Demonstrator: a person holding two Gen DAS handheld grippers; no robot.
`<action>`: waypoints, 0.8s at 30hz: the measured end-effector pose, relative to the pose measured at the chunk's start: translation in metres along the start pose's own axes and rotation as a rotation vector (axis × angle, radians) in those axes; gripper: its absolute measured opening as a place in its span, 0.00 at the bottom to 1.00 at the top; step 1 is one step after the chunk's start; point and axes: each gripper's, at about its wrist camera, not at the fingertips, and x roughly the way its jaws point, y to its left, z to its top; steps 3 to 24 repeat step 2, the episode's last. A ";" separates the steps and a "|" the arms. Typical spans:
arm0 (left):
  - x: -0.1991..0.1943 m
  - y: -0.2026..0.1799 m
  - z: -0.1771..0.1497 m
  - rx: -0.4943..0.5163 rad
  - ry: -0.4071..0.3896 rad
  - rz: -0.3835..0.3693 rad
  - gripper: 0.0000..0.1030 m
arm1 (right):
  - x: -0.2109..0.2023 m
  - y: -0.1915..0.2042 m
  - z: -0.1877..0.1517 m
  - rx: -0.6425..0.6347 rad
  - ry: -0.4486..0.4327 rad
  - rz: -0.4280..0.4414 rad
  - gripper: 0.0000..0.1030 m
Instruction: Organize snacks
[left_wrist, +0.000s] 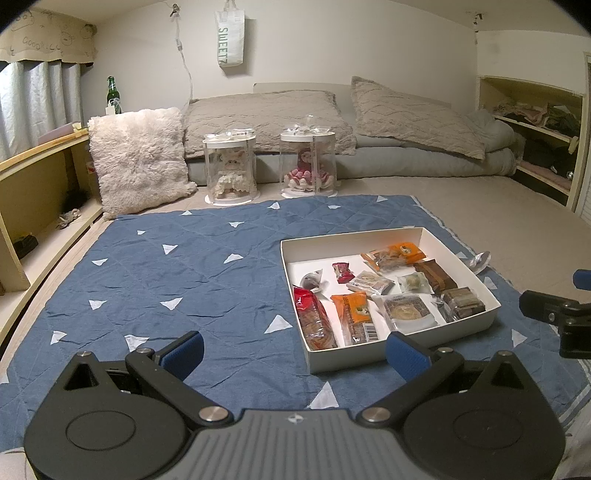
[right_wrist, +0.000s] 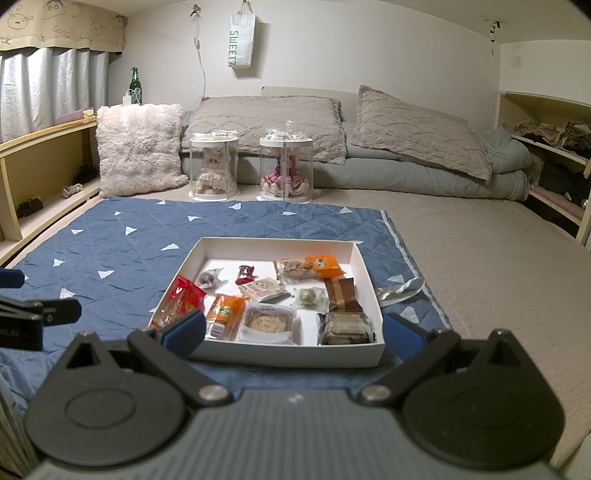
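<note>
A shallow white box sits on a blue quilted mat and holds several wrapped snacks: a red packet, orange packets, a round pastry and brown cakes. My left gripper hovers open in front of the box's near left corner, holding nothing. My right gripper stands open just before the box's near wall, also empty. A silver wrapper lies outside the box on its right.
Two clear cylinders with dolls stand at the mat's far edge by a fluffy cushion. Pillows and folded bedding line the back. Shelves run along both sides.
</note>
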 end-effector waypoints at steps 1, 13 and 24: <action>0.001 -0.001 -0.001 0.000 0.001 0.000 1.00 | 0.000 0.000 0.000 0.000 0.000 0.000 0.99; 0.001 -0.002 -0.002 0.000 0.001 0.000 1.00 | 0.000 0.000 0.000 0.001 0.000 -0.001 0.99; 0.001 -0.002 -0.002 0.000 0.001 0.000 1.00 | 0.000 0.000 0.000 0.001 0.000 -0.001 0.99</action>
